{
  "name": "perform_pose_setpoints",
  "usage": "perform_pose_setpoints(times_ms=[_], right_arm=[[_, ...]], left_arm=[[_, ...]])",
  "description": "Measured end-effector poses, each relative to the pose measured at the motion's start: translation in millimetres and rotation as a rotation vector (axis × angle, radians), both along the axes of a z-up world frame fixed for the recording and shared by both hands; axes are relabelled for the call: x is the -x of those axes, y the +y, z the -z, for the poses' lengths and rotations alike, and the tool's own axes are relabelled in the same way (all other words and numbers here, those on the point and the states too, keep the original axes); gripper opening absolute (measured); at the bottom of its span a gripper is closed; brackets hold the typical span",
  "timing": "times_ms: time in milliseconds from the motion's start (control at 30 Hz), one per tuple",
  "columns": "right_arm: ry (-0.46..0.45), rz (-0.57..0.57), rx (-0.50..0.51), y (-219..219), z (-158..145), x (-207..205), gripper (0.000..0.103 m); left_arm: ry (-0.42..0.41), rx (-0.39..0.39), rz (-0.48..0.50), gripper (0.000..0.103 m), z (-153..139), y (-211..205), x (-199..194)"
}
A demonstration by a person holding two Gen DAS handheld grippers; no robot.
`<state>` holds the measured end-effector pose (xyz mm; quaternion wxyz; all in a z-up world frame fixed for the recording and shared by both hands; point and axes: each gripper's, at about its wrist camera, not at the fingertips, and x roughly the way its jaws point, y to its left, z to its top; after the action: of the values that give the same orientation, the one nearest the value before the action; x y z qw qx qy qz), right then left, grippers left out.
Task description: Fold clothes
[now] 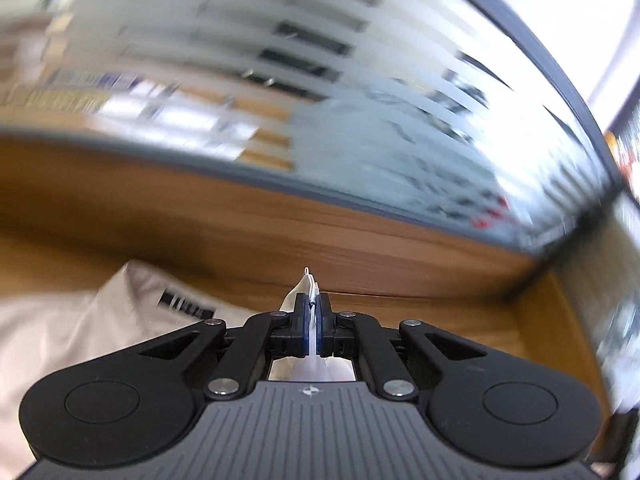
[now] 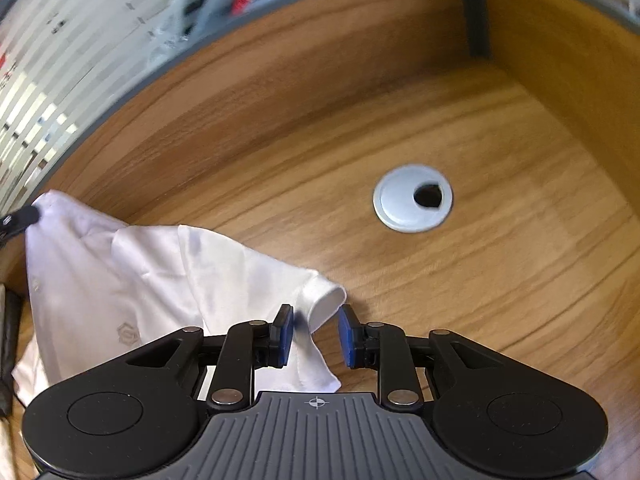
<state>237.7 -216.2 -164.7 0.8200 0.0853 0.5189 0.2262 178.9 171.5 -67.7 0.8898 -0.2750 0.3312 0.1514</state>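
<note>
A white shirt [image 1: 60,340] lies rumpled on the wooden desk [image 1: 360,248], with a black printed label [image 1: 186,306] showing. My left gripper [image 1: 314,304] is shut on a thin fold of the shirt, and a small peak of cloth [image 1: 306,282] sticks out past the blue pads. In the right wrist view the shirt [image 2: 140,280] spreads to the left, one corner [image 2: 46,204] lifted at the far left edge. Its short sleeve [image 2: 326,304] reaches between the blue pads of my right gripper [image 2: 316,332]. Those pads stand apart and open, and the right pad is clear of the cloth.
A grey round cable grommet [image 2: 413,198] with a dark hole sits in the desk to the right of the sleeve. A frosted, striped glass partition [image 1: 320,80] runs along the desk's far edge. A dark post [image 2: 476,8] stands at the back corner.
</note>
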Motion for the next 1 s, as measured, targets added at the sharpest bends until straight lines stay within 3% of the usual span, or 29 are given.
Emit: perform_pose_setpoints(times_ms=[133, 167, 200, 267, 367, 467, 533, 633, 733, 1000], right_arm=[[0.032, 0.028, -0.022, 0, 5, -3, 0.033], [0.037, 0.032, -0.027, 0, 5, -4, 0.029], [0.038, 0.037, -0.034, 0, 5, -5, 0.009], [0.030, 0.052, -0.041, -2, 2, -6, 0.003], [-0.010, 0.092, -0.039, -7, -8, -5, 0.002], [-0.015, 0.109, -0.028, -11, -11, -6, 0.002], [-0.011, 0.104, -0.020, -11, -11, -5, 0.002], [-0.008, 0.095, -0.011, -9, -11, -4, 0.003], [-0.013, 0.091, -0.004, -7, -11, -2, 0.003], [-0.012, 0.090, -0.006, -9, -11, -3, 0.003]], left_arm=[[-0.008, 0.203, -0.132, 0.003, 11, 34, 23], [-0.009, 0.256, -0.168, 0.003, 14, 42, 29], [0.008, 0.258, -0.187, 0.003, 18, 43, 36], [0.041, 0.258, -0.224, 0.003, 24, 46, 50], [0.133, 0.203, -0.189, 0.003, 39, 43, 62], [0.239, 0.002, -0.109, 0.007, 48, 32, 69], [0.232, -0.168, -0.038, 0.009, 44, 17, 76], [0.190, -0.299, 0.073, 0.025, 37, 4, 76], [0.148, -0.279, 0.143, 0.034, 34, 6, 64], [0.120, -0.144, 0.237, 0.034, 63, 19, 3]])
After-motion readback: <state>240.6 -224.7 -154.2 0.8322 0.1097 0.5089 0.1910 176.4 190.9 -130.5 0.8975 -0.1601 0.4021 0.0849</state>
